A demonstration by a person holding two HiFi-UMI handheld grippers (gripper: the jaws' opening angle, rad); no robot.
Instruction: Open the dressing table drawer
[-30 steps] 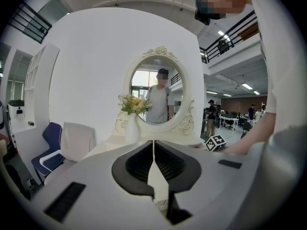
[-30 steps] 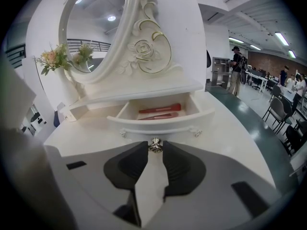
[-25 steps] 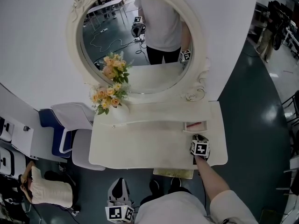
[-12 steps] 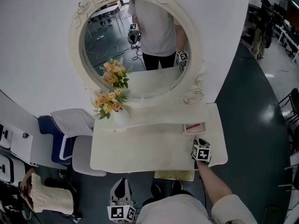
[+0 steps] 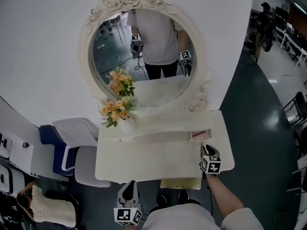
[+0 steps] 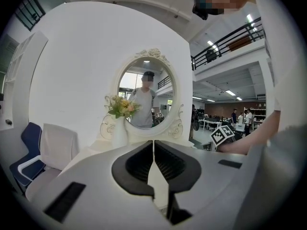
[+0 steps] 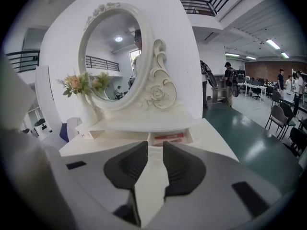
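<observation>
The cream dressing table (image 5: 144, 162) stands under an oval mirror (image 5: 144, 56). On its raised back shelf a small drawer (image 5: 199, 134) stands pulled out at the right, with something pink-red inside; the right gripper view also shows this drawer (image 7: 169, 137). A second drawer (image 5: 180, 183) juts from under the table's front edge. My right gripper (image 5: 206, 148) hovers over the right front of the tabletop and points at the small drawer. Its jaws (image 7: 155, 145) have just closed a little, with a narrow gap and nothing between them. My left gripper (image 5: 128, 185) hangs below the front edge, shut and empty (image 6: 153, 143).
A vase of orange flowers (image 5: 117, 111) stands at the shelf's left end. A white chair (image 5: 72, 128) and a blue one (image 5: 50, 138) stand left of the table. People stand far off at the right (image 5: 263, 23). Dark green floor lies right of the table.
My right gripper has risen and drawn back toward the table's front edge. The left gripper has shifted slightly right. Both drawers stand as before.
</observation>
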